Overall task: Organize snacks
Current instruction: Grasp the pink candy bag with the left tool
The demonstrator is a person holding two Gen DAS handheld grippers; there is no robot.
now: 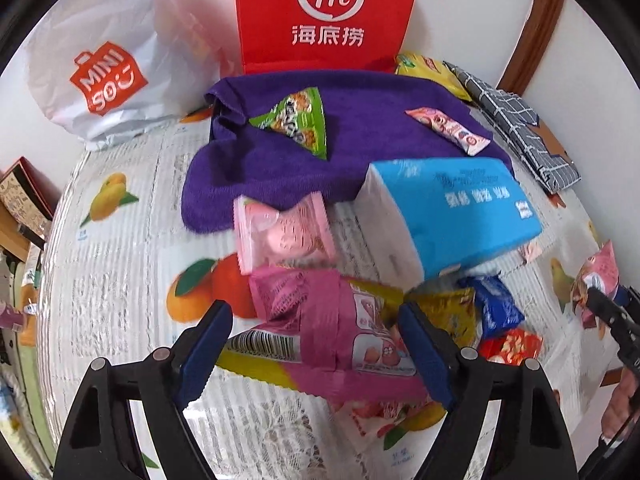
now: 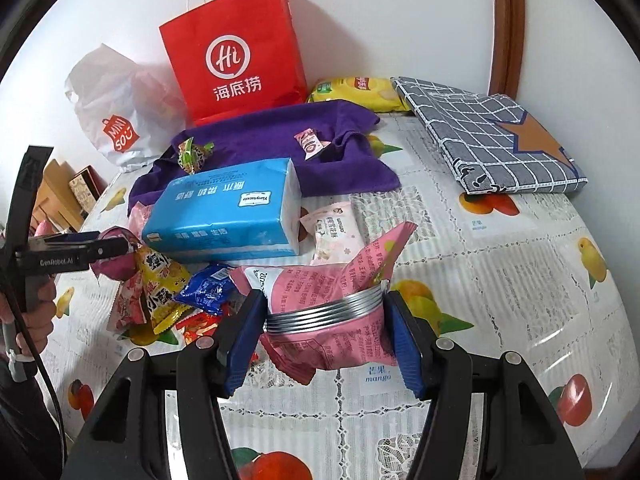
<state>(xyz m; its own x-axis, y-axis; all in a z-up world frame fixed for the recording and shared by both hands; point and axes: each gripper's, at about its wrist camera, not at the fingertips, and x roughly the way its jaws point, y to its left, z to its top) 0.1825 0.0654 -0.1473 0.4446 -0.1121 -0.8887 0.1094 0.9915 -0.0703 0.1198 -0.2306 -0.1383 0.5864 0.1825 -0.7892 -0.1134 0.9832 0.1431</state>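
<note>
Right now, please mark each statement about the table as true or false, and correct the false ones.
1. The right gripper is shut on a pink snack packet. True.
2. The blue tissue pack lies inside the red paper bag. False: it lies on the table, partly on the purple towel, in front of the bag.
3. A green triangular snack lies on the purple towel. True.
4. The left gripper holds the blue tissue pack. False: its fingers stand on either side of a magenta packet in the snack pile; the tissue pack lies beyond them.
5. The white Miniso bag stands to the right of the red bag. False: it is on its left.
</note>
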